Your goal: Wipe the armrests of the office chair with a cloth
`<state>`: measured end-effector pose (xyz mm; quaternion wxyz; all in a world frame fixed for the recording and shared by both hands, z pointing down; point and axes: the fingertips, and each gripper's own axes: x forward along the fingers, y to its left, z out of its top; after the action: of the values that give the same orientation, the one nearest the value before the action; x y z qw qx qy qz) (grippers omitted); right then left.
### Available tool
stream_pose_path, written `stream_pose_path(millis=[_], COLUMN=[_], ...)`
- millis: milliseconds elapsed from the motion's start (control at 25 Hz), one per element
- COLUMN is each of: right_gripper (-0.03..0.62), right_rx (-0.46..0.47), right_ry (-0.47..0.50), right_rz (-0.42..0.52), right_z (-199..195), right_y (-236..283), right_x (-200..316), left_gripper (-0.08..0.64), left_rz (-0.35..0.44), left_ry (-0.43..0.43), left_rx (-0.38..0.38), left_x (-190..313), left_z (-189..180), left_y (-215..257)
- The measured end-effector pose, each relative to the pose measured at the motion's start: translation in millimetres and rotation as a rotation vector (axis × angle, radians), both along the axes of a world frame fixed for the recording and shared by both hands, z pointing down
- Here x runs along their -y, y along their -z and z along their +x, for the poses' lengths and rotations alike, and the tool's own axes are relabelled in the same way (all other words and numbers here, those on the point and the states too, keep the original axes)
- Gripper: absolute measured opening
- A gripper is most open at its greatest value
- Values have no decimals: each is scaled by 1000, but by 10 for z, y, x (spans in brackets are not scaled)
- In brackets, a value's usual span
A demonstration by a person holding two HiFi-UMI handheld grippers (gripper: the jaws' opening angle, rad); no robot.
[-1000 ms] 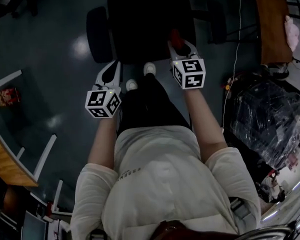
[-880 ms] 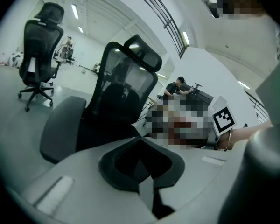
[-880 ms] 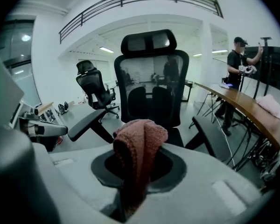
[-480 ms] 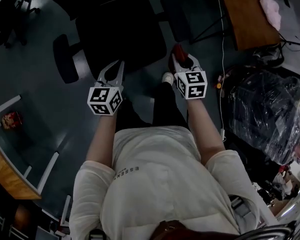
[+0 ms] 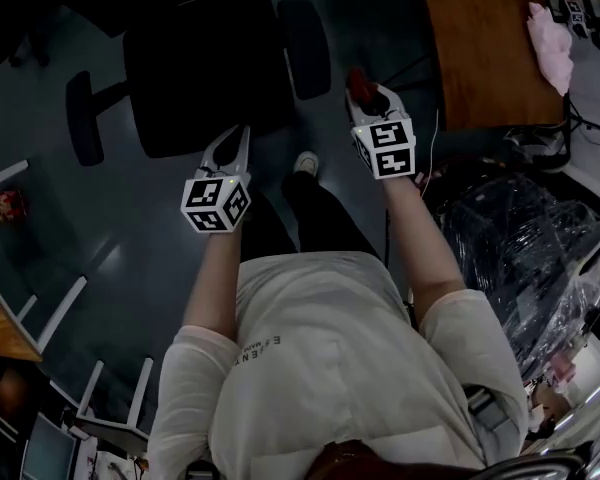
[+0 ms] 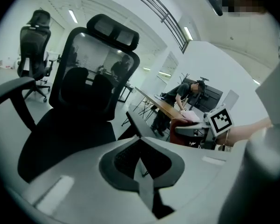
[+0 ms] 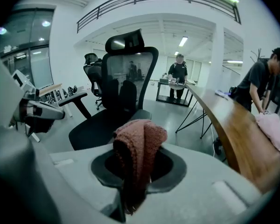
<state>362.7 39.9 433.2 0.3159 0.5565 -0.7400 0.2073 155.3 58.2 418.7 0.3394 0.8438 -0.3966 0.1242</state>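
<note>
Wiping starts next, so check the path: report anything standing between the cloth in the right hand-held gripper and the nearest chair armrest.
Nothing visible does. The right hand-held gripper holds the cloth beside the near armrest; only bare floor shows between them.

A cream short-sleeved shirt (image 5: 325, 363) tops black trousers (image 5: 318, 223).

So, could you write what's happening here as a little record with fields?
Left tool: shut, nothing in it
Right tool: shut on a reddish cloth
Office chair: black, in front of the person, ahead of both tools
Armrests: one each side of the seat
Wooden desk: to the right, pink fabric lying on it
</note>
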Motion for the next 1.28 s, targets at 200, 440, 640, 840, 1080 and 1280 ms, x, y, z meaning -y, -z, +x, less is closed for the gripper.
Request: stream_pose_path(millis=[200, 440, 640, 840, 1080, 1280], right_gripper=[58, 58, 58, 58, 58, 58], right_rx=[-7, -38, -68, -109, -66, -17], right_ry=[22, 80, 132, 216, 303, 322], right_rz=[4, 56, 77, 85, 36, 28], right_z=[216, 177, 39, -236, -583, -703], right_y=[-73, -83, -125, -183, -465, -549], right_x=[346, 1082, 1723, 2215, 2258, 2167], left_gripper=[15, 15, 15, 15, 15, 12], left_rz=[-33, -61, -77, -112, -184, -195], left_ry=[-31, -97, -155, -176, -216, -243], left_rx=[-5, 3, 29, 33, 4, -20], left_x=[-63, 183, 470, 582, 516, 490], left_z=[360, 717, 905, 1004, 1078, 1136], left_y=[-126, -332, -526, -700, -884, -925])
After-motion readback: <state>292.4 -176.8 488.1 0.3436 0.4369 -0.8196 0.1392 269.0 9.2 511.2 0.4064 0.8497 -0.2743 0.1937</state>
